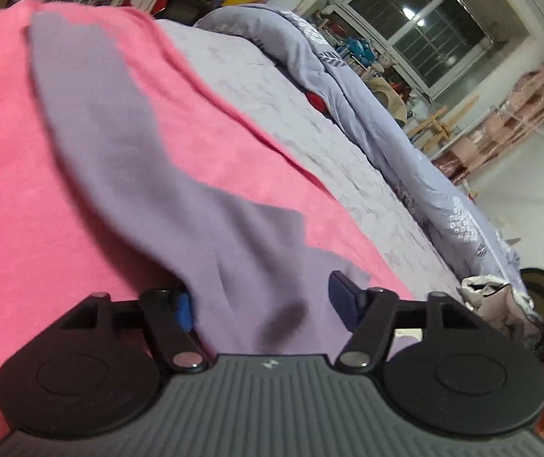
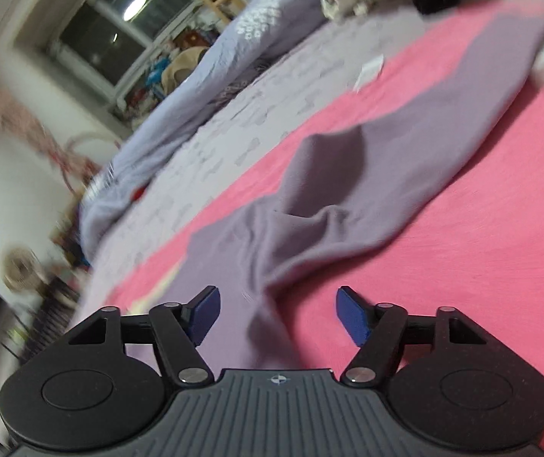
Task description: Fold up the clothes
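A long mauve garment (image 1: pixel 127 160) lies rumpled on a pink sheet (image 1: pixel 9 175). In the left wrist view it runs from the far left down to my left gripper (image 1: pixel 262 302). That gripper's jaws stand apart with the cloth's near end lying loose between them, draped against the left blue pad (image 1: pixel 183 309). In the right wrist view the same garment (image 2: pixel 367 190) stretches away to the upper right, with a raised fold in its middle. My right gripper (image 2: pixel 277 314) is open low over the near end, cloth lying between its blue pads (image 2: pixel 352 316) without being pinched.
The pink sheet covers a bed with a lilac quilted cover (image 1: pixel 310 122). A bunched blue-grey duvet (image 1: pixel 386 125) runs along the far side. A small white card (image 2: pixel 369 70) lies by the sheet's edge. A window (image 1: pixel 420 26) and room clutter lie beyond.
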Available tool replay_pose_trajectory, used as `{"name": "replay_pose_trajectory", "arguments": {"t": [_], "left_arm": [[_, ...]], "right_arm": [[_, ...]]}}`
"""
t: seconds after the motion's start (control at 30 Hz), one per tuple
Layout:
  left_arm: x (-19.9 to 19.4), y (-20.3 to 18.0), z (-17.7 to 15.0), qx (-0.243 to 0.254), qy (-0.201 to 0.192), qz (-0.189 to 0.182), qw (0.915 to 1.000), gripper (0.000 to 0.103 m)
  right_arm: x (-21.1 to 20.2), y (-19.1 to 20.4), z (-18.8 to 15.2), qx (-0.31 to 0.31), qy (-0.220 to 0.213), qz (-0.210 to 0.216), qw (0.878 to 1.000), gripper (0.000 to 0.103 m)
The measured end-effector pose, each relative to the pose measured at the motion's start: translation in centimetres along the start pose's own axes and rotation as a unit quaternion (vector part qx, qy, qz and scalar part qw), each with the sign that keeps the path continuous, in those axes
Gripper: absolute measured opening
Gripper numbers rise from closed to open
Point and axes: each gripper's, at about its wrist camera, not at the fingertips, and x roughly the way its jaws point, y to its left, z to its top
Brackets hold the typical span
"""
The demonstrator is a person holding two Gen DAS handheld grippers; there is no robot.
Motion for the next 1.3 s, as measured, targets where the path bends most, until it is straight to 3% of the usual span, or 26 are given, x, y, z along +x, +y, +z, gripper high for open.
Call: {"name": "replay_pose_trajectory", "arguments": {"t": [0.03, 0.07, 0.1, 0.13, 0.17, 0.23, 0.33, 0.47, 0.53, 0.6, 0.7, 0.77, 0.87, 0.93, 1.0, 1.1, 1.2, 1.3], "left_arm": [[0.5, -0.6, 0.2, 0.005, -0.001, 0.006, 1.0, 0.058], [0.8, -0.9, 0.4, 0.001, -0.001, 0.017, 0.9998, 0.052], [0.7, -1.0, 0.5, -0.009, 0.0, 0.029, 0.9995, 0.033], [0.6, -1.0, 0.7, -0.021, 0.0, 0.036, 0.9991, 0.014], [0.6, -0.6, 1.0, -0.038, -0.001, 0.034, 0.9987, 0.006], [0.4, -0.2, 1.7, -0.062, -0.006, 0.031, 0.9976, 0.002], [-0.2, -1.4, 4.4, -0.035, -0.043, 0.026, 0.9981, 0.002], [-0.9, -3.9, 7.7, -0.019, -0.095, 0.0, 0.9953, 0.002], [-0.7, -4.5, 8.0, 0.002, -0.09, 0.018, 0.9958, 0.002], [-0.2, -4.5, 7.6, 0.03, -0.073, 0.053, 0.9955, 0.002], [-0.4, -2.6, 6.8, 0.033, -0.055, 0.1, 0.9929, 0.003], [-0.7, -0.7, 6.6, 0.018, -0.05, 0.13, 0.9901, 0.004], [-1.5, 2.0, 7.1, -0.006, -0.046, 0.16, 0.986, 0.01], [-2.7, 2.6, 7.4, 0.006, -0.057, 0.183, 0.9814, 0.016], [-3.8, 2.6, 7.6, 0.035, -0.067, 0.201, 0.9767, 0.025], [-5.3, 2.8, 7.8, 0.06, -0.061, 0.226, 0.9704, 0.022], [-7.6, 2.8, 6.9, 0.081, -0.038, 0.205, 0.9746, 0.022], [-11.3, 2.0, 3.7, 0.131, -0.001, 0.138, 0.9817, 0.024]], "right_arm": [[1.0, -0.2, 0.3, 0.016, -0.008, 0.001, 1.0, 0.061], [1.9, -0.3, 0.7, 0.029, -0.017, -0.009, 0.999, 0.045], [2.6, -0.4, 1.2, 0.044, -0.019, -0.026, 0.999, 0.034], [3.2, -0.6, 1.7, 0.061, -0.015, -0.044, 0.997, 0.009], [3.7, -0.7, 2.1, 0.077, -0.012, -0.049, 0.996, 0.009], [3.0, 0.0, 3.0, 0.068, -0.02, -0.028, 0.997, 0.009], [-0.4, 2.7, 3.7, -0.005, -0.068, -0.001, 0.998, 0.009], [-5.4, 5.0, 2.7, -0.081, -0.137, 0.014, 0.987, 0.009], [-5.4, 4.8, 2.3, -0.106, -0.116, -0.053, 0.986, 0.017], [-4.4, 3.1, 1.4, -0.128, -0.065, -0.116, 0.983, 0.02], [-4.2, 0.6, -0.8, -0.162, -0.017, -0.167, 0.972, 0.022], [-5.4, -0.4, -2.3, -0.195, -0.011, -0.178, 0.964, 0.023], [-7.4, -1.1, -4.0, -0.246, -0.011, -0.19, 0.95, 0.031], [-9.4, -0.9, -5.1, -0.274, -0.007, -0.19, 0.943, 0.038], [-11.7, -0.8, -6.2, -0.285, 0.003, -0.167, 0.944, 0.043], [-14.7, -0.9, -7.9, -0.286, 0.026, -0.13, 0.949, 0.044], [-17.6, -1.0, -9.5, -0.291, 0.032, -0.129, 0.947, 0.044], [-20.4, -1.1, -10.9, -0.288, 0.035, -0.117, 0.95, 0.044]]}}
